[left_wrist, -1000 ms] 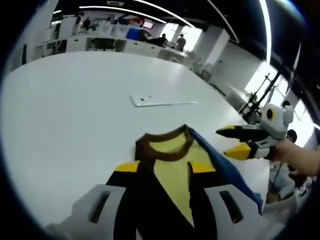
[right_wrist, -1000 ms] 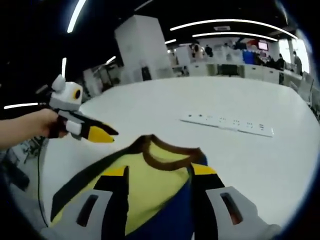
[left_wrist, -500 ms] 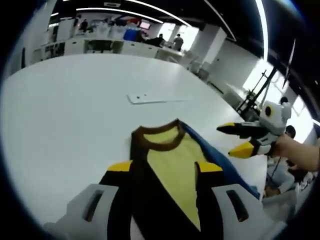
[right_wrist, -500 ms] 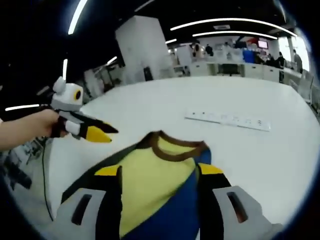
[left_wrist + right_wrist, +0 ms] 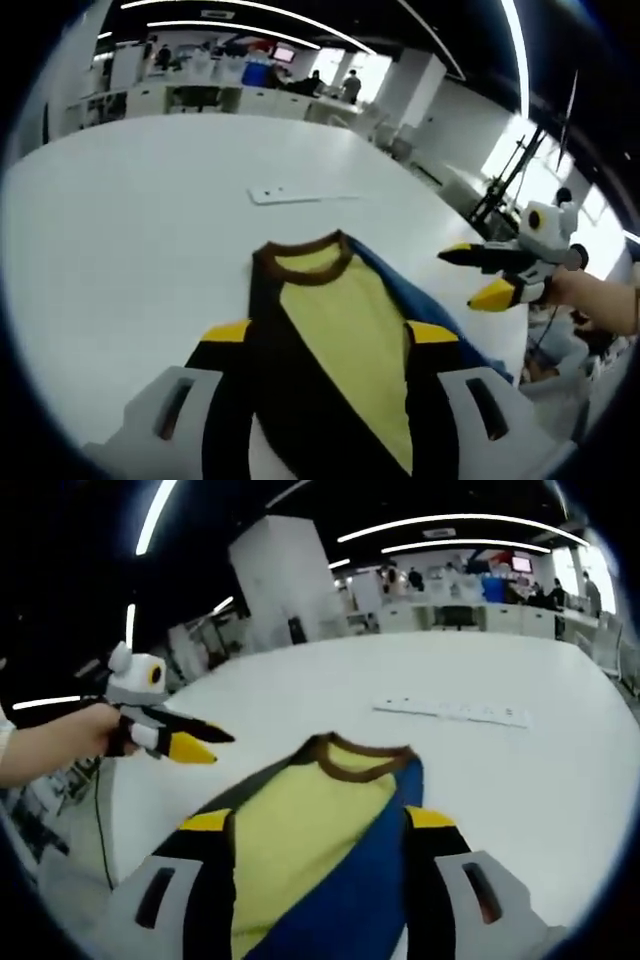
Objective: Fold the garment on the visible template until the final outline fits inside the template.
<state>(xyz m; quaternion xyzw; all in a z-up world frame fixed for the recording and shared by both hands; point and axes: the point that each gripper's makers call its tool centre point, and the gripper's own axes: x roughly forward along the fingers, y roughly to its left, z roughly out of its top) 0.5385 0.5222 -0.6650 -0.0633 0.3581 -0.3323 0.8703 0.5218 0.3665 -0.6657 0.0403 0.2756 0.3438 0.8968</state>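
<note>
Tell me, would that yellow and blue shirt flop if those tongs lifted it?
Probably: the shirt lies flat on the table like thin cloth, so it should sag. It looks light, and a push would likely bunch it.

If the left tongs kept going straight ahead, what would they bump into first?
Probably the shirt: it lies on the table right ahead of the left tongs, between their open jaws. Farther along is a white power strip. Depth is hard to judge.

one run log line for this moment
garment: flat on white table | left hand-held gripper: open, empty | right hand-held gripper: open, empty | power strip: beyond collar
</note>
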